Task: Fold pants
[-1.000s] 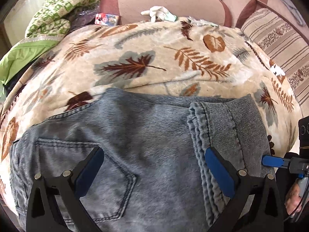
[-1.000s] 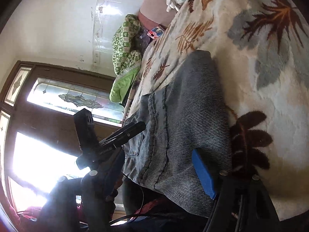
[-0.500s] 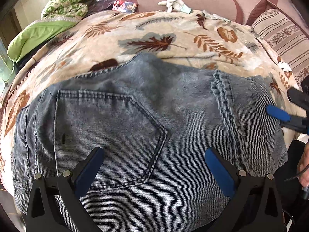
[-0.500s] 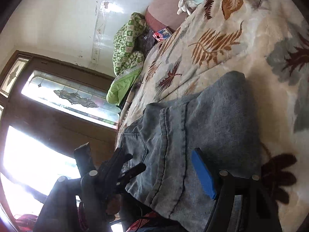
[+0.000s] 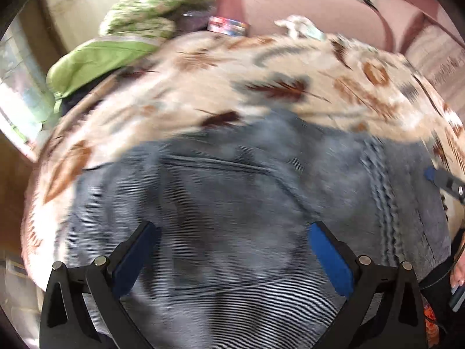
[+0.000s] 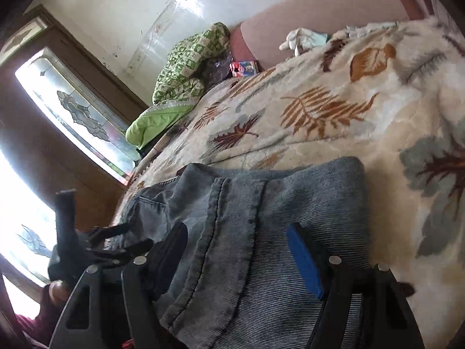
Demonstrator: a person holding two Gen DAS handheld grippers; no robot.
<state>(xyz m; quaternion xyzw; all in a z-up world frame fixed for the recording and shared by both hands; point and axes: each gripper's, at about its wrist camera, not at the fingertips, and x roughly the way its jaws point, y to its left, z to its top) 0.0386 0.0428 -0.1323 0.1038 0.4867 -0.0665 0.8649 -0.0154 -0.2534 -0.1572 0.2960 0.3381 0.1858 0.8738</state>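
Grey-blue jeans (image 5: 232,180) lie folded in a compact stack on the leaf-print blanket (image 5: 261,67), back pocket up. My left gripper (image 5: 232,258) hovers open above the pocket, blue pads wide apart with nothing between them. That view is motion-blurred. A tip of the right gripper (image 5: 444,179) shows at the stack's right edge. In the right wrist view the jeans (image 6: 290,192) show their thick seam and folded edge. My right gripper (image 6: 238,258) stands open over that end without pinching the cloth. The left gripper (image 6: 87,241) shows there at the lower left.
The blanket (image 6: 319,110) covers a bed with a pink padded back (image 5: 305,8). A green quilt (image 6: 189,64), a small colourful box (image 6: 244,68) and a white cloth (image 6: 302,39) lie at the far end. A glazed window (image 6: 78,110) stands beyond the bed's left edge.
The left view has slid over the jeans, so the pocket now sits between its fingers. The right gripper has rolled and lifted, and the bed looks more level. Both grippers stayed open.
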